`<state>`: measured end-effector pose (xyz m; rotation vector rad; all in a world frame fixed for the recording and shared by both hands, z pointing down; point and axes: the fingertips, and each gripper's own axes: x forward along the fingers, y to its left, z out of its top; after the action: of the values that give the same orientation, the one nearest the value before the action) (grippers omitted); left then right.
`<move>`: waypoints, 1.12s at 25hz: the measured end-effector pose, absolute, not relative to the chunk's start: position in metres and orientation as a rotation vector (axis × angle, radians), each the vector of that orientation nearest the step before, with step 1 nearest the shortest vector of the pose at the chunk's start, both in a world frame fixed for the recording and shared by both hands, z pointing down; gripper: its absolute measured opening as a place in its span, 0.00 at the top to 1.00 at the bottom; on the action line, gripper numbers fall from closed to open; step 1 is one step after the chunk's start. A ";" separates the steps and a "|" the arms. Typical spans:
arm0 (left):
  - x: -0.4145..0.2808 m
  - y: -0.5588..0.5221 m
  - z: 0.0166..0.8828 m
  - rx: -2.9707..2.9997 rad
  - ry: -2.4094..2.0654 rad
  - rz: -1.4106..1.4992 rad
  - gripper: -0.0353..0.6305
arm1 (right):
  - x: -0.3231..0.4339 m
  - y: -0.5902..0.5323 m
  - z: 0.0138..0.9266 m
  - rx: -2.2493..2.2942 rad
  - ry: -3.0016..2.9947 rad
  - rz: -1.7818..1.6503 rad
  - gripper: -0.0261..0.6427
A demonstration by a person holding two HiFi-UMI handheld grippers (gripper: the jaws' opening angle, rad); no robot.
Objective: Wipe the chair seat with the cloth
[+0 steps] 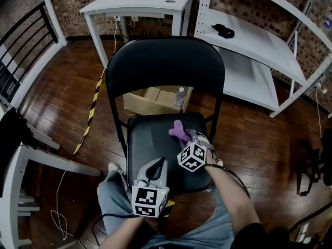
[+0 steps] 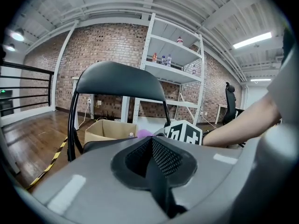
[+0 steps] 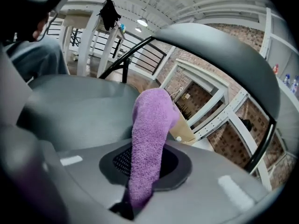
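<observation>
A black folding chair stands in front of me, its seat (image 1: 153, 149) below the wide backrest (image 1: 166, 66). My right gripper (image 1: 190, 137) is over the seat's far right part, shut on a purple cloth (image 1: 179, 132) that sticks out past its jaws just above the seat. In the right gripper view the cloth (image 3: 149, 134) stands up between the shut jaws, with the seat (image 3: 79, 104) behind it. My left gripper (image 1: 158, 163) hovers over the seat's near edge, jaws shut with nothing in them. In the left gripper view the backrest (image 2: 119, 78) rises ahead.
A cardboard box (image 1: 154, 100) with a bottle lies on the wood floor behind the chair. Beyond stand a white table (image 1: 140, 4) and white shelving (image 1: 254, 40). A black railing (image 1: 21, 51) runs at left. Yellow-black tape (image 1: 93, 108) crosses the floor. My knee (image 1: 114, 191) is below the seat.
</observation>
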<state>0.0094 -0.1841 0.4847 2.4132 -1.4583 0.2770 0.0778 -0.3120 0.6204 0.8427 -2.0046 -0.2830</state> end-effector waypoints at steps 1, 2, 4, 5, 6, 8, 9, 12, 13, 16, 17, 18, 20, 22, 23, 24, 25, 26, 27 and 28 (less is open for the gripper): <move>0.011 -0.182 0.484 2.417 -1.457 0.274 0.94 | 0.077 -0.301 0.621 0.835 -2.012 -0.284 0.89; 0.013 -0.180 0.483 2.420 -1.457 0.271 0.94 | 0.076 -0.291 0.621 0.828 -2.020 -0.284 0.89; 0.016 -0.176 0.483 2.423 -1.455 0.268 0.94 | 0.074 -0.270 0.621 0.814 -2.034 -0.285 0.89; 0.017 -0.173 0.482 2.425 -1.453 0.267 0.94 | 0.075 -0.260 0.621 0.808 -2.038 -0.288 0.89; 0.019 -0.171 0.481 2.427 -1.453 0.265 0.94 | 0.075 -0.250 0.621 0.801 -2.041 -0.291 0.89; 0.023 -0.166 0.478 2.431 -1.454 0.261 0.94 | 0.076 -0.229 0.619 0.786 -2.051 -0.294 0.89; 0.025 -0.164 0.476 2.431 -1.456 0.256 0.94 | 0.076 -0.219 0.618 0.782 -2.056 -0.291 0.89; 0.032 -0.154 0.474 2.428 -1.449 0.237 0.94 | 0.080 -0.188 0.617 0.777 -2.074 -0.265 0.89; 0.034 -0.151 0.473 2.432 -1.445 0.236 0.94 | 0.081 -0.178 0.618 0.775 -2.079 -0.257 0.89; 0.043 -0.143 0.471 2.442 -1.429 0.235 0.94 | 0.085 -0.148 0.619 0.769 -2.087 -0.244 0.89; 0.046 -0.140 0.471 2.445 -1.425 0.237 0.94 | 0.087 -0.138 0.619 0.769 -2.090 -0.240 0.89; 0.049 -0.138 0.472 2.448 -1.421 0.240 0.94 | 0.088 -0.129 0.619 0.769 -2.093 -0.237 0.89; 0.053 -0.133 0.473 2.453 -1.413 0.249 0.94 | 0.088 -0.113 0.619 0.767 -2.100 -0.238 0.89; 0.056 -0.129 0.474 2.455 -1.406 0.254 0.94 | 0.088 -0.099 0.617 0.761 -2.109 -0.244 0.89; 0.058 -0.128 0.475 2.456 -1.403 0.256 0.94 | 0.089 -0.094 0.617 0.760 -2.113 -0.246 0.89; 0.060 -0.127 0.475 2.456 -1.400 0.258 0.94 | 0.090 -0.090 0.617 0.759 -2.114 -0.247 0.89; 0.063 -0.126 0.475 2.458 -1.397 0.260 0.94 | 0.091 -0.087 0.617 0.759 -2.113 -0.244 0.89; 0.065 -0.126 0.475 2.462 -1.393 0.261 0.94 | 0.093 -0.085 0.618 0.761 -2.113 -0.240 0.89; 0.067 -0.125 0.475 2.465 -1.388 0.263 0.94 | 0.095 -0.084 0.619 0.764 -2.112 -0.235 0.89; 0.069 -0.124 0.475 2.468 -1.385 0.264 0.94 | 0.096 -0.083 0.619 0.766 -2.113 -0.231 0.89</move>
<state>0.0694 -0.1244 0.4748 2.4683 -1.3846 0.2644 0.0959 -0.0835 0.6191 0.7656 -2.1126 -0.2313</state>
